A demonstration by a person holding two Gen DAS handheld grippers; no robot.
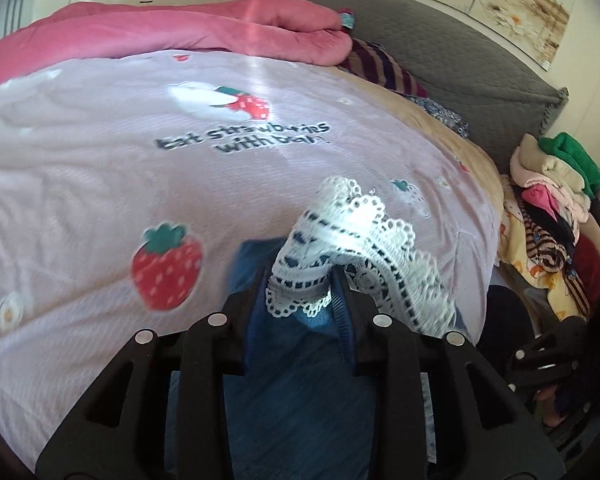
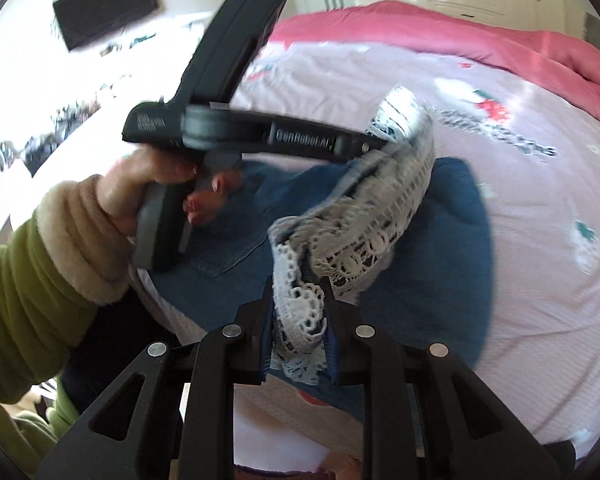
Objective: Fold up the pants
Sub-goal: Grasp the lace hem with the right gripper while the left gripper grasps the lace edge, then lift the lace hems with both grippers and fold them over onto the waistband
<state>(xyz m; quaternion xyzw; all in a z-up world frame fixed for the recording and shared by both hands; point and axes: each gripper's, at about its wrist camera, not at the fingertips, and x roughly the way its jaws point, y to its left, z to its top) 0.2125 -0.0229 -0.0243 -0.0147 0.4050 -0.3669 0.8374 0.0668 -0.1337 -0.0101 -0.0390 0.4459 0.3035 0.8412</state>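
Observation:
Blue denim pants (image 2: 440,240) with a white lace hem (image 2: 364,228) lie on the pink strawberry bedsheet (image 2: 520,320). My left gripper (image 1: 300,276) is shut on the lace hem (image 1: 356,236) and denim (image 1: 300,380), holding it above the bed. My right gripper (image 2: 298,292) is shut on another part of the lace hem. In the right wrist view the left gripper (image 2: 380,146) shows side-on, held by a hand, with lace stretched between the two grippers. A back pocket (image 2: 236,240) of the pants shows beneath it.
A pink quilt (image 1: 180,32) lies at the far side of the bed. A grey headboard (image 1: 460,60) stands at right, with a pile of clothes (image 1: 552,208) beside the bed. The sheet (image 1: 80,160) spreads wide to the left.

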